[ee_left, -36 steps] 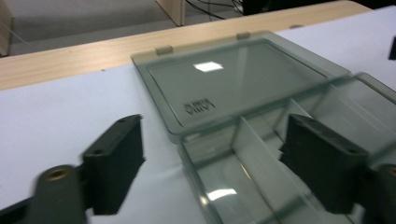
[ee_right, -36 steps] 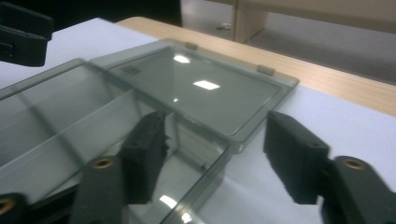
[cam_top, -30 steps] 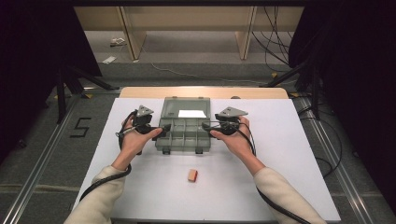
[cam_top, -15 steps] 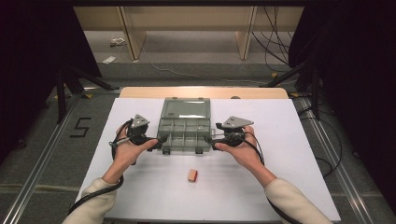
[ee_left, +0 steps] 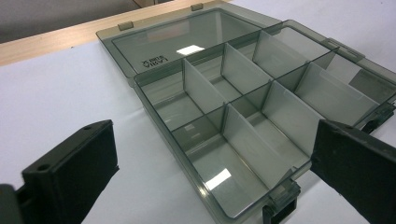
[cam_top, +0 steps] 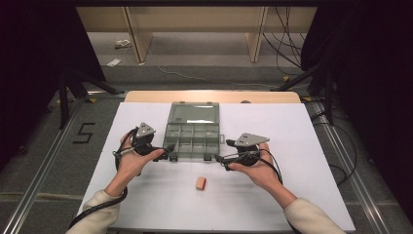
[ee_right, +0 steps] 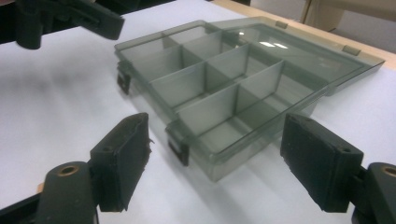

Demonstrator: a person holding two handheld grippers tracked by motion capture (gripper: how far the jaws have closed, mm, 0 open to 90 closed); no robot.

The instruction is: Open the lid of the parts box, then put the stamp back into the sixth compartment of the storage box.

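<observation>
White sheeting covers the table, with dark floor around it. We see the box lying open at the middle, its lid flat toward the far edge and its compartments bare. We hold our left gripper at the box's near left corner and our right gripper at its near right corner; both have jaws spread wide and grip nothing, the box's corner lying between them without contact. A small eraser sits nearer us, apart from the box
</observation>
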